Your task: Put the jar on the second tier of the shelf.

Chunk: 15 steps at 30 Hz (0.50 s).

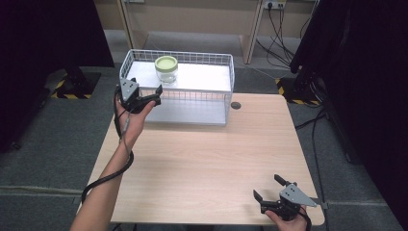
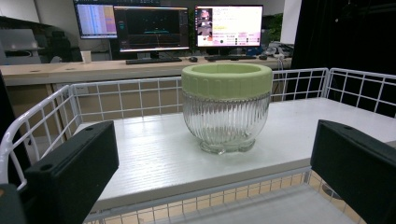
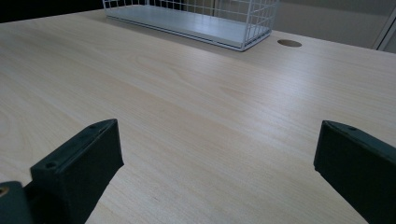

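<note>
A ribbed glass jar (image 1: 166, 70) with a pale green lid stands upright on the white raised shelf (image 2: 140, 154) inside a white wire basket (image 1: 230, 72) at the back of the table. My left gripper (image 1: 146, 85) is held open at the basket's front left corner, a short way from the jar. In the left gripper view the jar (image 2: 226, 109) stands straight ahead, beyond my open left gripper (image 2: 214, 149), apart from both jaws. My right gripper (image 1: 266, 186) rests open near the table's front right edge, and in its own view the right gripper (image 3: 219, 135) holds nothing.
The light wooden table (image 1: 207, 159) has a round cable hole (image 1: 235, 105) just right of the basket. The basket (image 3: 201, 18) lies far ahead in the right gripper view. A desk with lit monitors (image 2: 168, 28) stands behind it. Dark curtains flank the table.
</note>
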Available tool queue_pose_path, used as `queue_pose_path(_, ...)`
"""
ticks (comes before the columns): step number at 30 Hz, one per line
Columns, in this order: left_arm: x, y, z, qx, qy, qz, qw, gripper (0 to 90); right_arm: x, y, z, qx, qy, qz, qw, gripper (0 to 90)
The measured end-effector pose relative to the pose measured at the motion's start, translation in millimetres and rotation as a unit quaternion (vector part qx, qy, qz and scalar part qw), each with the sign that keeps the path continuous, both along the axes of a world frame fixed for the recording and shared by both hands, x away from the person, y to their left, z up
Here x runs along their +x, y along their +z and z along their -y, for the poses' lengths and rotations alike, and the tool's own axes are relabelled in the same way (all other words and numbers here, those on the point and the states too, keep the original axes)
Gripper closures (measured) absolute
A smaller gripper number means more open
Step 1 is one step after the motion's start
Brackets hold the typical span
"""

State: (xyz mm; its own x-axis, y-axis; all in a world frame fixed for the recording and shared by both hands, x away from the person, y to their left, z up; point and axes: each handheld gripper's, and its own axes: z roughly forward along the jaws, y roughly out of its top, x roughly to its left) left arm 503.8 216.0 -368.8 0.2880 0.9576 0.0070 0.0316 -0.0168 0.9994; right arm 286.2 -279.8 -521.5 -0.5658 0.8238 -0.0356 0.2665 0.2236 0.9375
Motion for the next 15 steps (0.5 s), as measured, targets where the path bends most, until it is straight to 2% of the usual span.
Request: queue_pose_path(15, -16.9, -15.3, -4.7, -0.003, -0.008, 0.005, 0.9999, 0.6, -0.1, 0.0, -0.1, -0.001, 0.0, 0.001, 1.0, 1.4)
